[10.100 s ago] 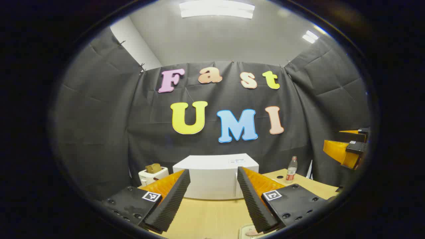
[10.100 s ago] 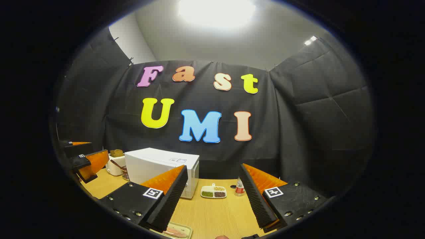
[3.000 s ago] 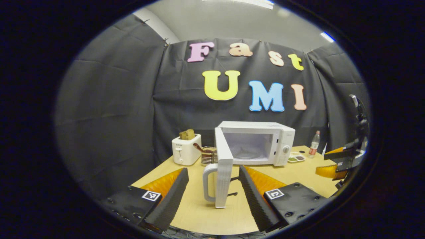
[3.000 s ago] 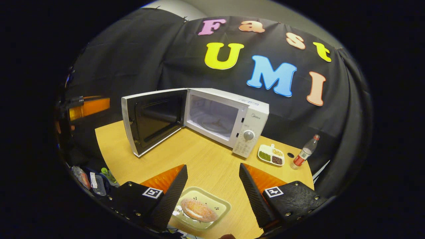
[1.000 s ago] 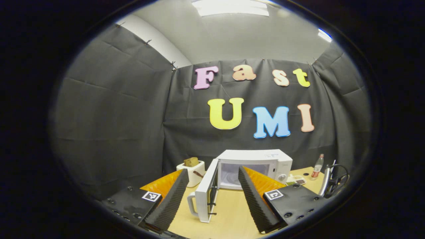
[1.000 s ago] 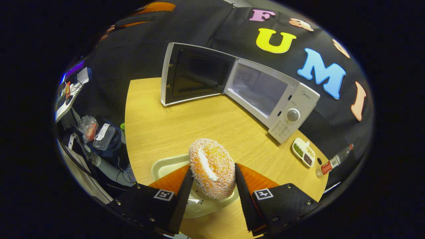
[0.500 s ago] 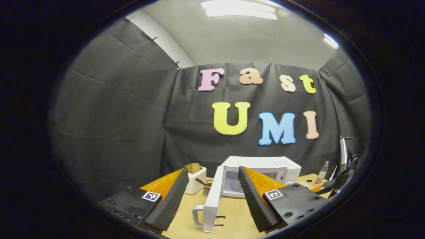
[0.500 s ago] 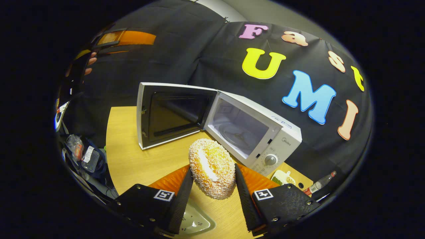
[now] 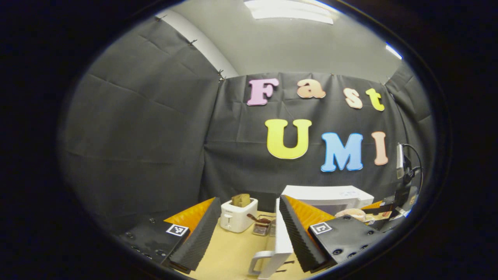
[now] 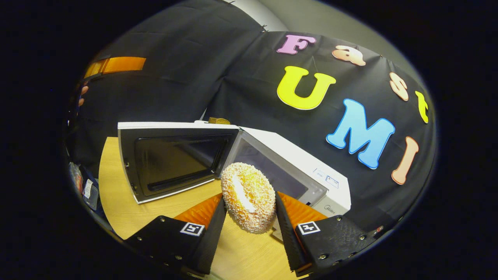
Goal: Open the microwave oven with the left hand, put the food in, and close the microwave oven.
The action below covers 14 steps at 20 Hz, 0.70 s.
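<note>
Fingers point(image 10: 213, 229) of right gripper point(image 10: 248, 231) pinch one doughnut point(image 10: 248, 197); one microwave point(image 10: 295, 167) open.

In front of me a white toaster point(image 9: 236, 219) stood on the wooden table point(image 9: 229, 252), with a slice of brown bread point(image 9: 241, 200) sticking up out of its slot. Just to its right sat a small wire basket point(image 9: 261, 228), and a brown spoon point(image 9: 255, 219) leaned out of it toward the toaster. Black cloth point(image 9: 148, 128) hung on the walls behind them. Overhead I saw a long ceiling light point(image 9: 290, 9), and a smaller light point(image 9: 393, 50) off to the right. A dark cable point(image 9: 414, 155) looped at the far right edge. From my other side, some clear packets point(image 10: 87, 192) lay below the table's left edge; I couldn't tell what was in them.
</note>
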Each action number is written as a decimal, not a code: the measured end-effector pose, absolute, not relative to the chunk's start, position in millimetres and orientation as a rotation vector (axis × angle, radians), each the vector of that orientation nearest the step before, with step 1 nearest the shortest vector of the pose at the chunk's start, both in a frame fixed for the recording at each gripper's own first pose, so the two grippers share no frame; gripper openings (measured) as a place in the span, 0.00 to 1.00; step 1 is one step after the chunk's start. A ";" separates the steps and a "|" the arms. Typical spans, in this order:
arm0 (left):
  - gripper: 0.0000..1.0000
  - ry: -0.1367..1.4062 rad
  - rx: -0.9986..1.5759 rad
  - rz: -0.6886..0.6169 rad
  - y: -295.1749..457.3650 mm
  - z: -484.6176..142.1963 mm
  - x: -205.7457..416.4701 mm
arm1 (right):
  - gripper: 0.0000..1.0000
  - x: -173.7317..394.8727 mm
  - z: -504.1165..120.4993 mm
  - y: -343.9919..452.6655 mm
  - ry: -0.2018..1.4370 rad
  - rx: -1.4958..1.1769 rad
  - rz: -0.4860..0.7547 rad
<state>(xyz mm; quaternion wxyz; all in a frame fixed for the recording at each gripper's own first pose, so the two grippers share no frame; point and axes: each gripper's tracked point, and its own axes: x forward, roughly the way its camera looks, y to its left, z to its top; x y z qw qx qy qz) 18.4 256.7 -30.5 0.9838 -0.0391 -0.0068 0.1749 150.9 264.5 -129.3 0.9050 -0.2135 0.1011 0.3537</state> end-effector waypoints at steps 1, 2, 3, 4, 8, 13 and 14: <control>0.97 -0.009 -0.081 0.363 266.0 -32.9 20.2 | 0.72 158.4 -130.6 271.5 0.204 -0.449 0.730; 0.97 -0.005 -0.086 0.374 274.5 -37.2 19.8 | 0.72 167.0 -132.8 279.1 0.202 -0.456 0.730; 0.97 -0.001 -0.092 0.388 283.1 -40.2 19.7 | 0.72 173.9 -135.4 285.2 0.201 -0.466 0.728; 0.97 0.003 -0.098 0.401 291.6 -42.9 20.6 | 0.72 181.8 -138.4 290.0 0.201 -0.479 0.726; 0.98 0.024 -0.095 0.449 320.8 -53.3 20.3 | 0.72 213.1 -156.2 310.2 0.210 -0.506 0.709; 0.97 0.061 -0.084 0.502 352.2 -70.2 16.3 | 0.72 257.1 -184.2 328.2 0.238 -0.525 0.660; 0.97 0.068 -0.081 0.513 357.6 -73.1 16.7 | 0.72 265.2 -189.2 330.8 0.240 -0.536 0.650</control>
